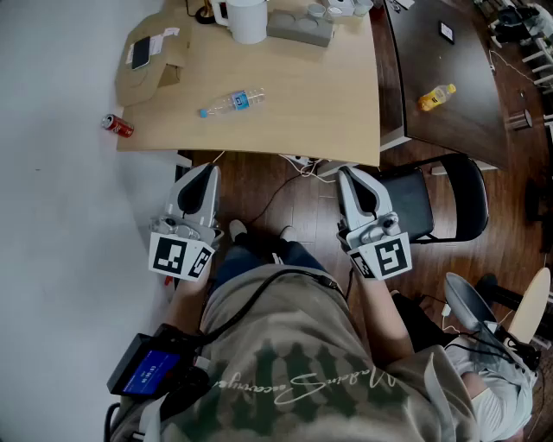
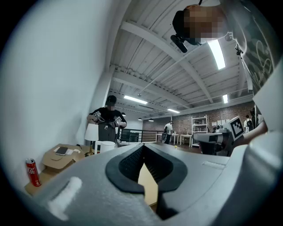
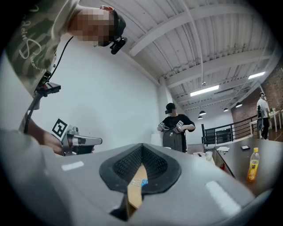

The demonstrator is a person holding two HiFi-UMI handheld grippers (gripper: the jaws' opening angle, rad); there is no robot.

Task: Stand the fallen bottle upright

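Note:
A clear water bottle [image 1: 232, 102] with a blue label and cap lies on its side on the light wooden table [image 1: 320, 95]. Both grippers hang level below the table's near edge, well short of the bottle. My left gripper [image 1: 205, 171] [image 2: 142, 148] is shut, its pads meeting at the tips with nothing between them. My right gripper [image 1: 350, 173] [image 3: 142, 148] is shut and empty too. Through the slot under the right gripper's pads I glimpse the bottle's blue label [image 3: 141, 182] and the tabletop.
A red can [image 1: 118, 126] [image 2: 32, 172] lies at the table's left corner beside a cardboard box [image 1: 151, 60]. A white jug [image 1: 246, 19] stands at the back. A yellow bottle [image 1: 436, 97] [image 3: 252, 164] lies on the dark table to the right. A black chair [image 1: 436, 203] stands beside my right gripper. Another person [image 2: 107, 121] stands beyond the table.

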